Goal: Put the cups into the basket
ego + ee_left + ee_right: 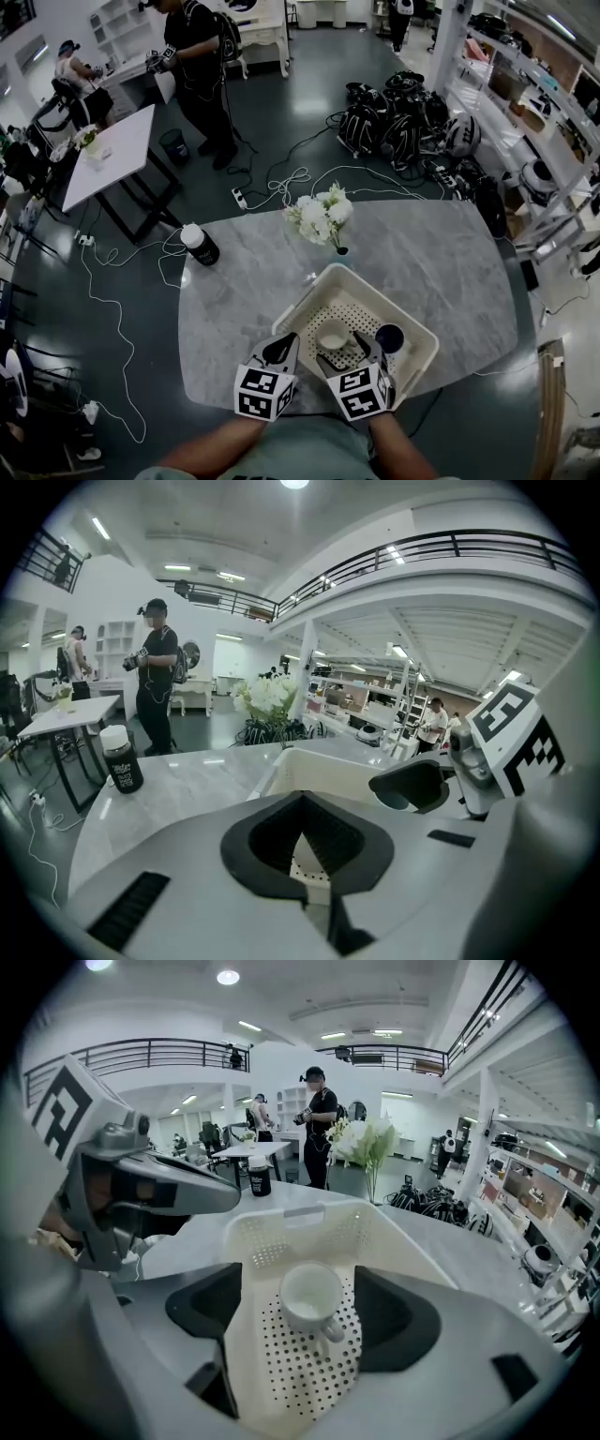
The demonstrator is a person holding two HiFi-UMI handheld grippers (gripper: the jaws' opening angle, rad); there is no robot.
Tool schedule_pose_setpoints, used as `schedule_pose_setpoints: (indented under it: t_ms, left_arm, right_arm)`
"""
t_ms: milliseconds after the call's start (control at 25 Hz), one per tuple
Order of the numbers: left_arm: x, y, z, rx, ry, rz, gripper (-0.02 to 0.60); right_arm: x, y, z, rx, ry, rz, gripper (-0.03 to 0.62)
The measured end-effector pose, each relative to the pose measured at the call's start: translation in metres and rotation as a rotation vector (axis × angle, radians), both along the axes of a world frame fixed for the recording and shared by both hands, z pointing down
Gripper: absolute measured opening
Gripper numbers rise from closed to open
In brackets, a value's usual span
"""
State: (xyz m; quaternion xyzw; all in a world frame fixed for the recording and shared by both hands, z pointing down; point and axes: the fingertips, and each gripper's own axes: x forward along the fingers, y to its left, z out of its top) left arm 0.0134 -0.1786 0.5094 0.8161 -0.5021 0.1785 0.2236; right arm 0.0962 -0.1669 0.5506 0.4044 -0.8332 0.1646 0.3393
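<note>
As the right claw (302, 1324) gapes, the cup (309, 1297) lies between, untouched.

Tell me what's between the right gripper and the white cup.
Only bare basket floor. In the right gripper view, the white cup stands on it ahead of the right gripper, whose jaws are open and touch nothing.

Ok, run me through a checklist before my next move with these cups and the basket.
1. White cup inside basket: ok.
2. Dark cup inside basket: ok.
3. Right tongs open, not gripping the white cup: ok.
4. Left tongs shut on nothing: ok.
5. No cup left on the table: ok, head view shows none.
</note>
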Motion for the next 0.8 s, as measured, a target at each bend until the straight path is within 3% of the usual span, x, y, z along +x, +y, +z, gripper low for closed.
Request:
schedule_pose_setpoints:
  t_ms: [40, 120, 280, 360, 800]
  left_arm:
    - [0.001, 0.004, -0.001, 0.003, 0.001, -0.006, 0.006]
    - [0.005, 0.012, -0.001, 0.008, 0.002, -0.019, 0.006]
    - [0.011, 0.028, 0.004, 0.006, 0.01, -0.06, 0.006]
    - [0.012, 0.037, 0.006, 0.011, 0.01, -0.081, 0.006]
    - [0.001, 0.066, -0.006, 0.057, 0.007, -0.186, 0.006]
  right_arm:
    - [0.002, 0.005, -0.002, 0.007, -0.002, 0.001, 0.382]
    - [0.006, 0.012, -0.006, 0.027, -0.012, 0.001, 0.22]
    - [0.011, 0.028, -0.011, 0.052, -0.052, -0.031, 0.045]
    - [0.011, 0.034, -0.014, 0.07, -0.067, -0.049, 0.019]
    - [0.008, 0.055, -0.032, 0.118, -0.095, -0.082, 0.015]
